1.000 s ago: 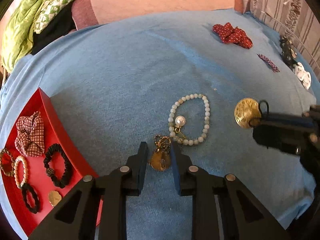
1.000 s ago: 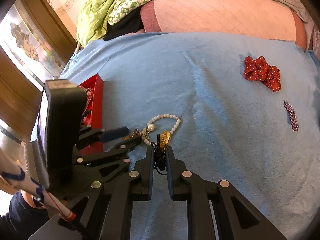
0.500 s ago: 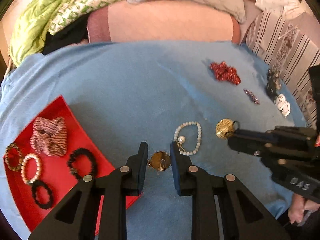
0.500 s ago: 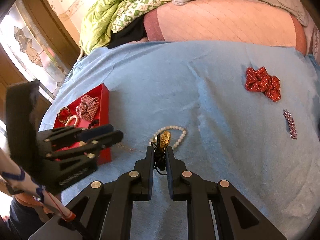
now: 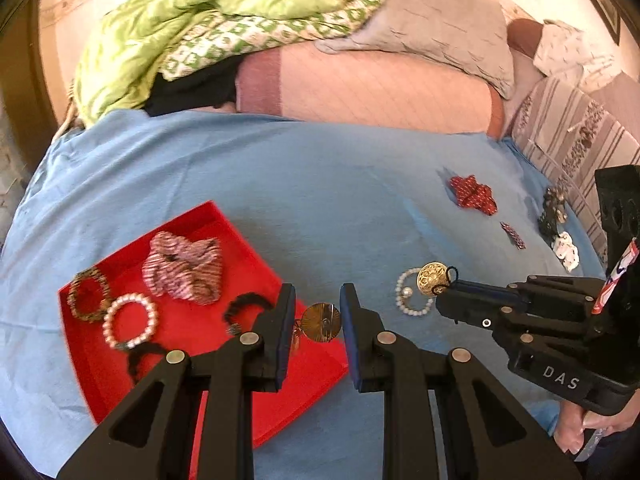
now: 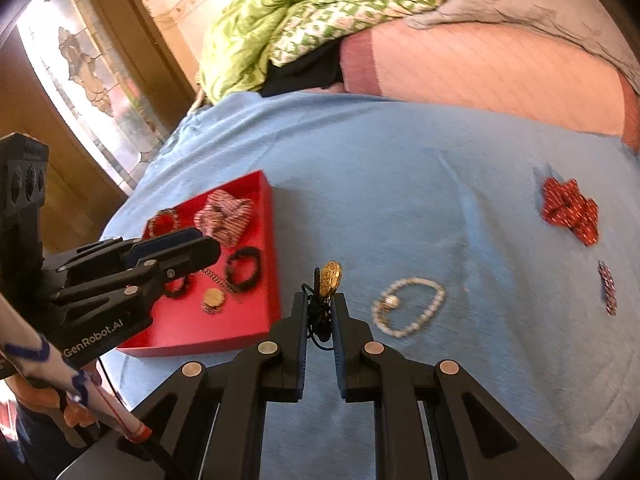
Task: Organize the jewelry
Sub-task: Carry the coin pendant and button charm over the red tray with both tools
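Observation:
My left gripper (image 5: pixel 316 312) is open above the red tray's (image 5: pixel 120 264) right edge. A gold pendant (image 5: pixel 321 322) shows between its fingers, loose and apart from both pads; in the right wrist view a gold pendant (image 6: pixel 213 299) lies in the tray (image 6: pixel 264 216) below the left gripper (image 6: pixel 200 244). My right gripper (image 6: pixel 321 306) is shut on the black cord of a gold round pendant (image 6: pixel 331 278), held above the blue sheet. It also shows in the left wrist view (image 5: pixel 433 279). A pearl bracelet (image 6: pixel 412 306) lies on the sheet.
The tray holds a striped scrunchie (image 5: pixel 184 266), a pearl bracelet (image 5: pixel 129 320), a beaded bracelet (image 5: pixel 88 294) and black hair ties (image 5: pixel 244 306). A red scrunchie (image 5: pixel 472 196), a small clip (image 5: pixel 513 235) and more pieces (image 5: pixel 554 212) lie at the right. Bedding is piled behind.
My left gripper carried the gold pendant left from the pearl bracelet to over the tray and opened wider. My right gripper lifted its pendant and moved left toward the tray.

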